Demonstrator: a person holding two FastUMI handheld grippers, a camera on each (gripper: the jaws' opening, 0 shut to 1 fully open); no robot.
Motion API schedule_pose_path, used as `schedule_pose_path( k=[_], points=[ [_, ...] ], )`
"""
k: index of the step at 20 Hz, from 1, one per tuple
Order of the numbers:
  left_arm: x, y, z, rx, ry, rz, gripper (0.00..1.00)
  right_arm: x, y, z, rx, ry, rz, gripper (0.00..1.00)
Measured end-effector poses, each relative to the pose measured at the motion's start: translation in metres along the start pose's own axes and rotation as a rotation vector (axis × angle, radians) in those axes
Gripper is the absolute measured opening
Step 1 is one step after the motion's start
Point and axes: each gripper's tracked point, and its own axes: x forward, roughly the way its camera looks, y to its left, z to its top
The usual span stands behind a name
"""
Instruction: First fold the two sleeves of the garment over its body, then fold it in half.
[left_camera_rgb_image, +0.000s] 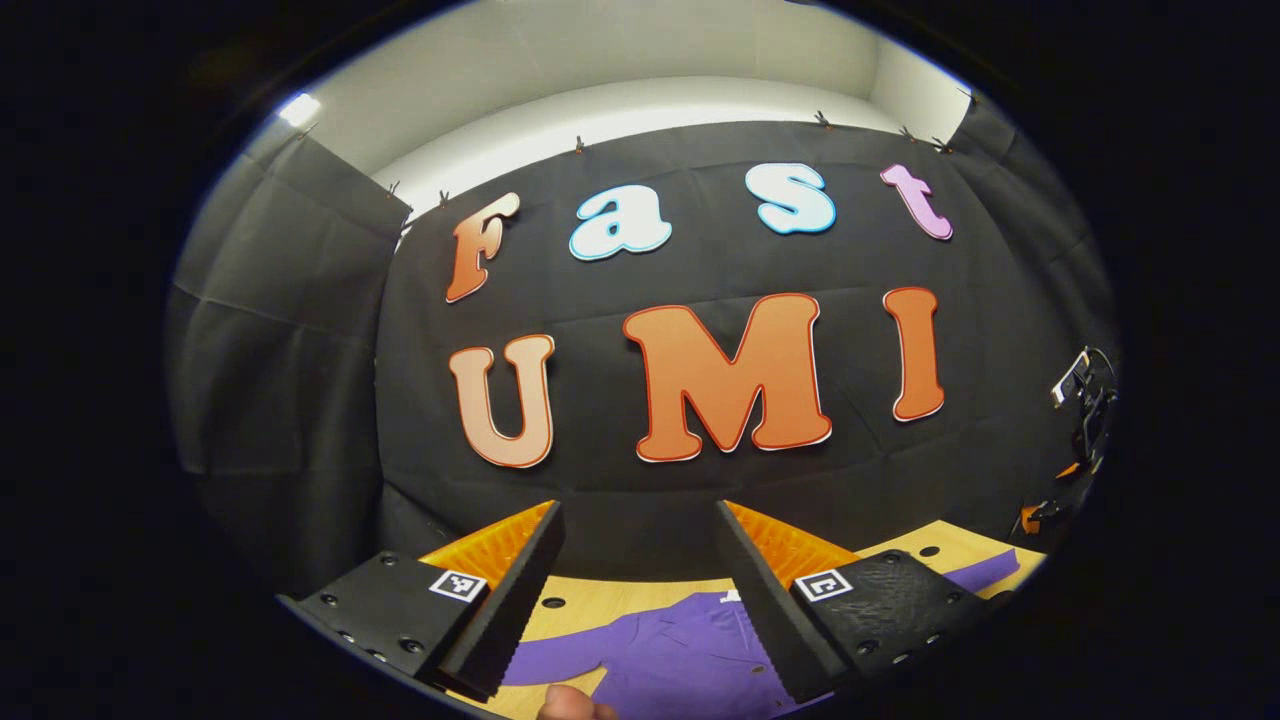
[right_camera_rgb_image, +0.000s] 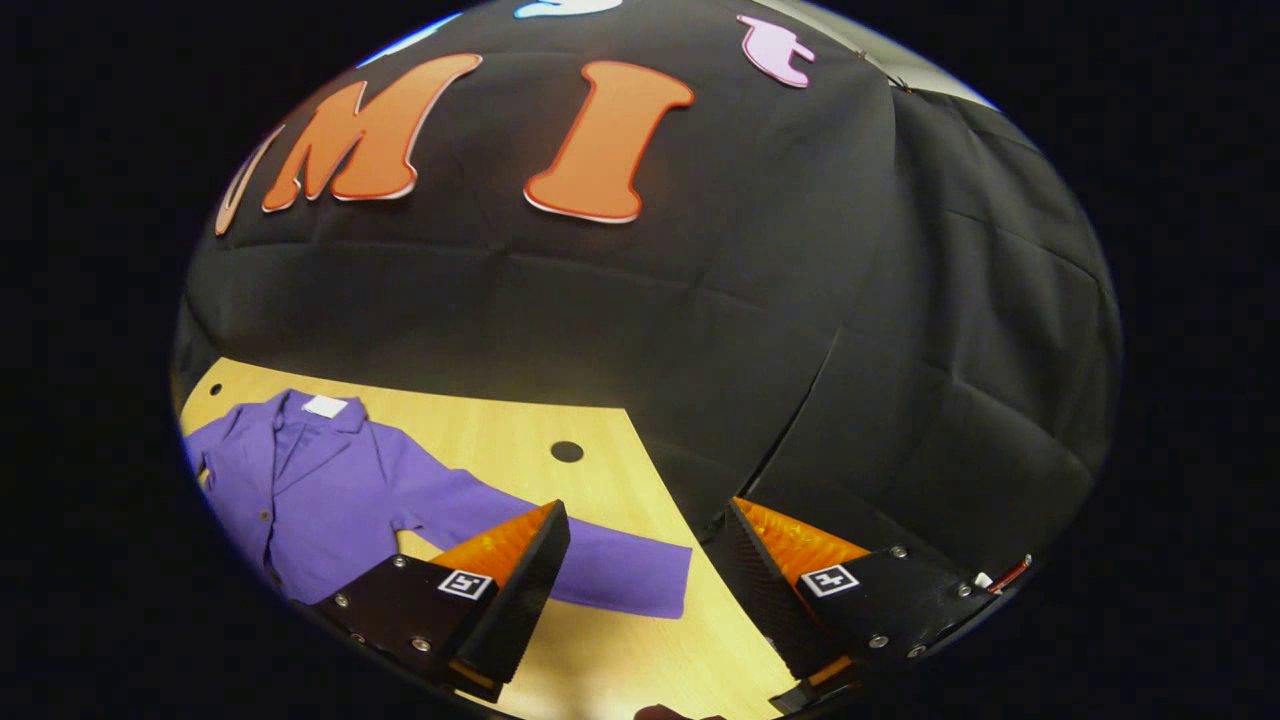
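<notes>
- The bench (right_camera_rgb_image: 600, 420), pale wood with round holes, ran across the lower part of both views in front of the black cloth wall.
- The purple garment (right_camera_rgb_image: 320, 490) lay flat at the lower left of the right gripper view, collar toward the wall, one sleeve (right_camera_rgb_image: 600, 570) stretched out to the right, not yet folded.
- The sleeve looked like the first job: pinching it near the cuff and carrying it low across the body should keep it smooth.
- The right claw (right_camera_rgb_image: 640, 580) hung wide open and empty above the sleeve.
- The left claw (left_camera_rgb_image: 640, 590) was likewise wide open, empty, raised and aimed level at the wall.
</notes>
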Motion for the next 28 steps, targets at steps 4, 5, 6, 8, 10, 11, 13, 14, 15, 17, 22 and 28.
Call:
schedule_pose_path(
  k=[4,5,6,8,10,11,13,14,15,17,22,28],
  points=[
    [-0.007,0.000,-0.008,0.034,0.034,0.048,0.97,0.033,-0.010,-0.037,0.105,0.182,0.034,0.96],
    [-0.013,0.001,-0.012,0.047,0.045,0.058,0.96,0.039,-0.013,-0.046,0.128,0.226,0.037,0.96],
    [-0.018,0.000,-0.016,0.059,0.057,0.065,0.96,0.044,-0.015,-0.057,0.139,0.274,0.041,0.96],
    [-0.021,-0.003,-0.024,0.080,0.093,0.081,0.96,0.054,-0.018,-0.084,0.144,0.407,0.031,0.96],
    [-0.023,-0.006,-0.027,0.093,0.119,0.093,1.00,0.064,-0.016,-0.098,0.179,0.489,0.080,0.96],
    [-0.025,-0.007,-0.030,0.103,0.128,0.100,0.98,0.065,-0.016,-0.104,0.197,0.531,0.101,0.96],
    [-0.028,-0.011,-0.031,0.121,0.140,0.104,1.00,0.072,-0.013,-0.112,0.240,0.604,0.136,0.96],
    [-0.028,-0.013,-0.032,0.127,0.145,0.105,1.00,0.079,-0.012,-0.119,0.256,0.637,0.148,0.96],
    [-0.030,-0.016,-0.034,0.130,0.152,0.101,1.00,0.088,-0.011,-0.125,0.264,0.663,0.154,0.96],
    [-0.031,-0.023,-0.038,0.138,0.167,0.095,0.97,0.099,-0.007,-0.142,0.267,0.728,0.161,0.96],
    [-0.029,-0.035,-0.038,0.163,0.182,0.084,1.00,0.109,-0.001,-0.170,0.305,0.869,0.157,0.95],
    [-0.025,-0.036,-0.047,0.174,0.214,0.094,1.00,0.119,0.007,-0.191,0.363,0.948,0.112,0.94]
  ],
)
